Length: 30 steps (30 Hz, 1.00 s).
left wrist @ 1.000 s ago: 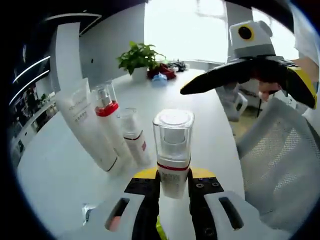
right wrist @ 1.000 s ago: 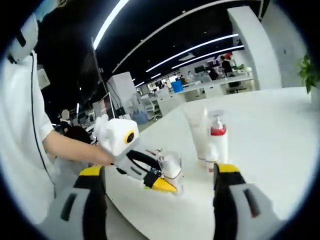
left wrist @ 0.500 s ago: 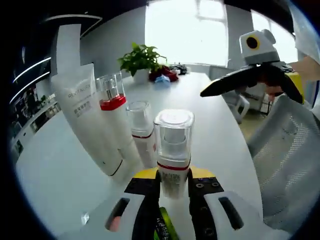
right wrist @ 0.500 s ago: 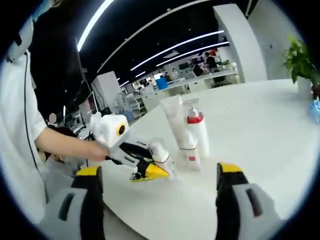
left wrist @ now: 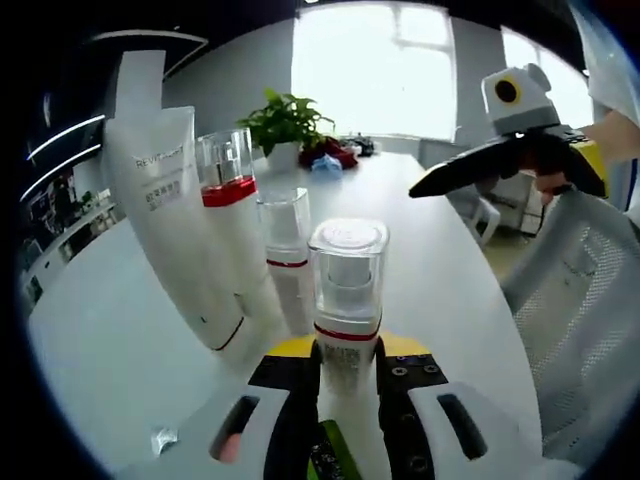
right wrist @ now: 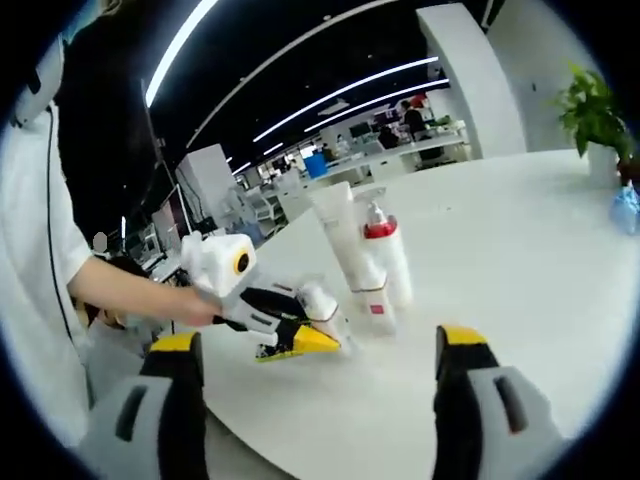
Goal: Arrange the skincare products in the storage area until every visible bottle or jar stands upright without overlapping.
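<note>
In the left gripper view, the left gripper (left wrist: pixel 347 372) had its jaws pinching a small white pump bottle with a clear square cap and a red band (left wrist: pixel 346 300), held upright just above the white round table (left wrist: pixel 120 340). Just beyond it and to the left stood three more products in a close cluster: a tall white squeeze tube with grey lettering (left wrist: pixel 170 225), a white pump bottle with a red collar and clear cap (left wrist: pixel 230 215), and a shorter white bottle with a clear cap and a thin red band (left wrist: pixel 285 250), all upright and close together, the held bottle near the shortest one. A green potted plant (left wrist: pixel 283 122) stood at the far side of the table, and the right gripper (left wrist: pixel 500 160) hung above the table at the upper right, near a white mesh chair (left wrist: pixel 580 300). In the right gripper view, the right gripper (right wrist: pixel 320 410) had its jaws spread wide with nothing between them. Ahead, the left gripper (right wrist: pixel 300 335), in a person's hand (right wrist: pixel 195 305), clasped the small bottle (right wrist: pixel 318 303) beside the upright cluster of tube (right wrist: pixel 340 235), red-collared bottle (right wrist: pixel 385 255) and short bottle (right wrist: pixel 372 305) on the table (right wrist: pixel 520 240).
</note>
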Each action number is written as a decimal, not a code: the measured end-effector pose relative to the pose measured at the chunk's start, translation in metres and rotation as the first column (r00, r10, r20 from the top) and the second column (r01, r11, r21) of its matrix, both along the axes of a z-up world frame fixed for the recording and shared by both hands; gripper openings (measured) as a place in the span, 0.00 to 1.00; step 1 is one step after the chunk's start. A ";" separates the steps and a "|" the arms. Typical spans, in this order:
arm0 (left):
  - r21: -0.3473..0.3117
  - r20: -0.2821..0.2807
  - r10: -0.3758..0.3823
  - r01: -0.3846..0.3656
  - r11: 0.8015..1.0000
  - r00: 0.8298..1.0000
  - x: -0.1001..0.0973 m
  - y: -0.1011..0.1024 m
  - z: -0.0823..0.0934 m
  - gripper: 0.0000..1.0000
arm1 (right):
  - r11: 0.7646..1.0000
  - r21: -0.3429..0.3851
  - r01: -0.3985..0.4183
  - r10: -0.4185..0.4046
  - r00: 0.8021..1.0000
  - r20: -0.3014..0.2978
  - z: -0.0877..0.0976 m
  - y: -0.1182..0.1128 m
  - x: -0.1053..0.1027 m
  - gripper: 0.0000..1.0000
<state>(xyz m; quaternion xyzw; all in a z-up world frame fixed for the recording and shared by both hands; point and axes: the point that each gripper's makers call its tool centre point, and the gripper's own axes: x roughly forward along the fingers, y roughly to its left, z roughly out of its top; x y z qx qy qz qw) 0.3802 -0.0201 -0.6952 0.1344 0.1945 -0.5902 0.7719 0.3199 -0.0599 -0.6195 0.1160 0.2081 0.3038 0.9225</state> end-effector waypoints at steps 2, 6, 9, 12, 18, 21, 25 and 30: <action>-0.005 0.001 0.001 -0.001 1.000 1.000 0.002 0.000 0.000 0.18 | 1.000 0.000 -0.001 0.001 1.000 -0.001 0.000 0.001 0.000 0.97; -0.011 0.002 -0.004 0.004 1.000 1.000 0.008 -0.001 0.001 0.18 | 1.000 0.000 -0.002 0.002 1.000 -0.003 0.000 0.001 0.001 0.97; -0.013 0.003 -0.002 0.003 1.000 1.000 0.013 -0.001 0.001 0.18 | 1.000 -0.001 -0.002 0.002 1.000 -0.005 -0.001 0.001 0.001 0.97; -0.014 0.002 0.003 -0.003 1.000 1.000 0.019 0.000 0.000 0.18 | 1.000 0.000 0.002 -0.002 1.000 -0.008 -0.001 0.000 0.001 0.97; -0.013 0.007 0.004 -0.004 1.000 1.000 0.029 -0.001 0.000 0.18 | 1.000 -0.004 0.005 -0.005 1.000 -0.014 -0.003 -0.001 0.001 0.97; -0.013 0.007 0.008 -0.008 1.000 1.000 0.034 -0.003 0.000 0.18 | 1.000 -0.007 0.005 -0.006 1.000 -0.018 -0.003 -0.001 0.001 0.97; -0.016 0.002 0.009 -0.009 1.000 1.000 0.038 -0.005 -0.001 0.18 | 1.000 -0.006 0.009 -0.010 1.000 -0.020 -0.004 -0.002 0.001 0.97; -0.014 -0.007 0.010 -0.010 1.000 1.000 0.041 -0.007 -0.002 0.18 | 1.000 -0.006 0.010 -0.010 0.999 -0.031 -0.007 -0.002 -0.001 0.98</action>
